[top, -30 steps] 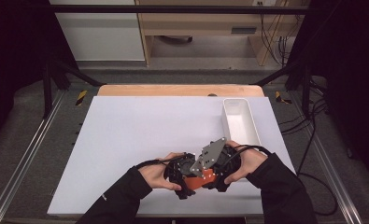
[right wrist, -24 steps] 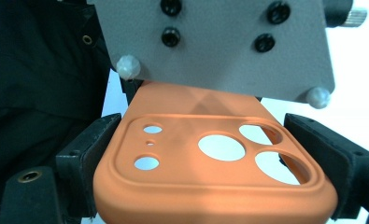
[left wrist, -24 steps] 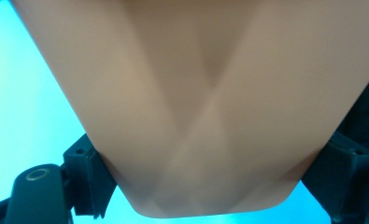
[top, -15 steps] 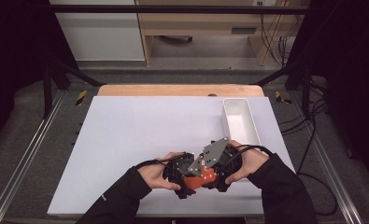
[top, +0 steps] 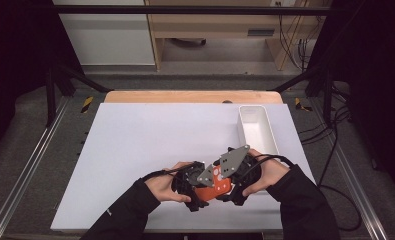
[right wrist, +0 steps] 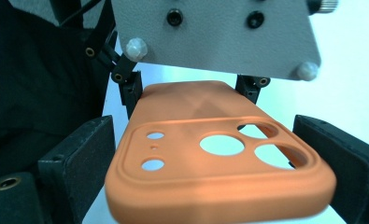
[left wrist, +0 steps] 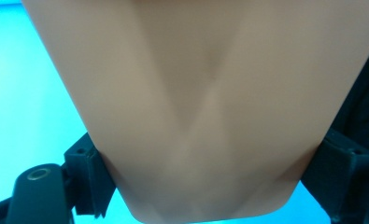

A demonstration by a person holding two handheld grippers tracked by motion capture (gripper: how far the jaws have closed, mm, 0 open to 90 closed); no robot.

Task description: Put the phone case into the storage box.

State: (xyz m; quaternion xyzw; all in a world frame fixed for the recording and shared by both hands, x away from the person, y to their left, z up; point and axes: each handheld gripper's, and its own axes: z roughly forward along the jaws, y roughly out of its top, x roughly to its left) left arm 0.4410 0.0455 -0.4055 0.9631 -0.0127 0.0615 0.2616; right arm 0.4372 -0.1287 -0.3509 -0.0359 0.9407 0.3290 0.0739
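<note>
You have an orange phone case [top: 212, 191] held between both grippers, low over the near edge of the white table [top: 150, 145], well short of the white tray [top: 257, 131] that sits off to its far right. The case looks like soft matte silicone, with rounded corners and a raised camera panel pierced by three large round holes and three small ones; no brand or writing can be read on it. Your left gripper [top: 195, 187] is clamped on one end of the case, black pads pressed against its two long sides. Your right gripper [right wrist: 219, 163] has just been spreading: its blocky black jaws now flank the camera end of the case without pressing on it. Past the case, the flat grey plate [right wrist: 219, 32] on the left gripper shows black screws and pale studs.
</note>
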